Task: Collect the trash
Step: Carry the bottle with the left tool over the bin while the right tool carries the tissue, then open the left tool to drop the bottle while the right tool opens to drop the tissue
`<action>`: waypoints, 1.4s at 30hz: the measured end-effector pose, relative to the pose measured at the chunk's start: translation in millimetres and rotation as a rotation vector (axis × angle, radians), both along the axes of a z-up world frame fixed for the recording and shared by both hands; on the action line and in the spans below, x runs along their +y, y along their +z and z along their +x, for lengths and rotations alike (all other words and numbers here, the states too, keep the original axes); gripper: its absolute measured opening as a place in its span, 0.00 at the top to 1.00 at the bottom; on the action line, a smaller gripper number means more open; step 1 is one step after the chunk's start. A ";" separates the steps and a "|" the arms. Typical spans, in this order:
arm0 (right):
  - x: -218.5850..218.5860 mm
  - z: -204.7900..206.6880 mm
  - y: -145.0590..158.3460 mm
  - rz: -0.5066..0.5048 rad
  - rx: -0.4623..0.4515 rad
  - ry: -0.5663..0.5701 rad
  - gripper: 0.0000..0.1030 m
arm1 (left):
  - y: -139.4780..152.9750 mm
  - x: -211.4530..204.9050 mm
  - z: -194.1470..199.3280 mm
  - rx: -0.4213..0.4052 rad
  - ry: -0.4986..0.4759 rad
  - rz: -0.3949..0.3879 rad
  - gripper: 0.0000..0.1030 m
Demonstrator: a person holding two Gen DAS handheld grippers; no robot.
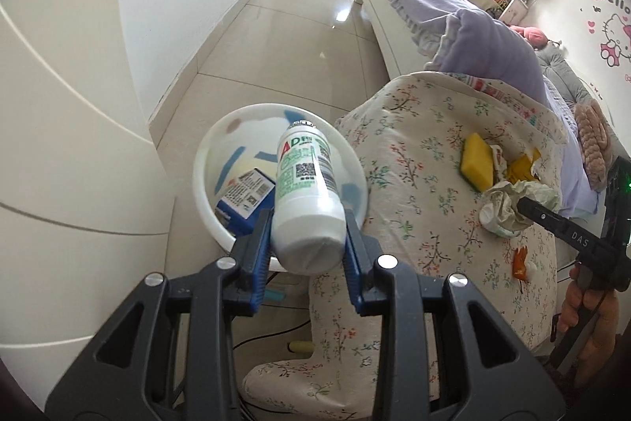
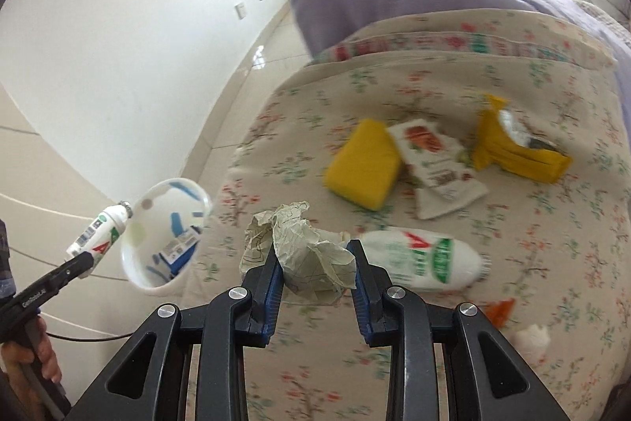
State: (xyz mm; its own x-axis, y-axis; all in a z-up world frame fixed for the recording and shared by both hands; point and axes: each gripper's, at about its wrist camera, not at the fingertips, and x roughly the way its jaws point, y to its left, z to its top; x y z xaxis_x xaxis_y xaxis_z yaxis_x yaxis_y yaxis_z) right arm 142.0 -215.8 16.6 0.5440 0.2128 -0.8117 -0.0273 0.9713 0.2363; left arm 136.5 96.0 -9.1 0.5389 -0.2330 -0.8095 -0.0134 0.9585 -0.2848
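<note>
Left wrist view: the left gripper (image 1: 307, 247) has its blue-padded fingers (image 1: 258, 255) clamped on the base of a white plastic bottle (image 1: 305, 192) with green print, whose capless neck points forward over a white basin (image 1: 205, 168). A blue carton (image 1: 246, 198) lies inside the basin, which stands just beside the floral bedcover (image 1: 414, 184) at the bed's edge. On that cover lie a yellow sponge (image 1: 477, 160), a torn yellow wrapper (image 1: 522, 166) and a crumpled paper wad (image 1: 508, 208); the right gripper (image 1: 524, 206) reaches into the wad from the right, held by a hand (image 1: 583, 310). An orange scrap (image 1: 520, 261) lies nearer the camera. Right wrist view: the right gripper (image 2: 317, 271) has its fingers (image 2: 272, 287) closed around the crumpled paper wad (image 2: 303, 251), which sits on the floral bedcover (image 2: 552, 263). Just behind it lies a second white bottle (image 2: 418, 261) on its side, and farther back the yellow sponge (image 2: 364, 164), a white printed packet (image 2: 437, 164) and the yellow wrapper (image 2: 516, 148). At left the left gripper (image 2: 84, 259) holds its bottle (image 2: 98, 229) with the neck at the rim of the white basin (image 2: 132, 255).
</note>
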 end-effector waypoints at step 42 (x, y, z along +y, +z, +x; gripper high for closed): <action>132.1 45.1 -37.1 0.166 -0.008 0.113 0.30 | -16.3 44.4 14.4 0.075 0.089 0.122 0.18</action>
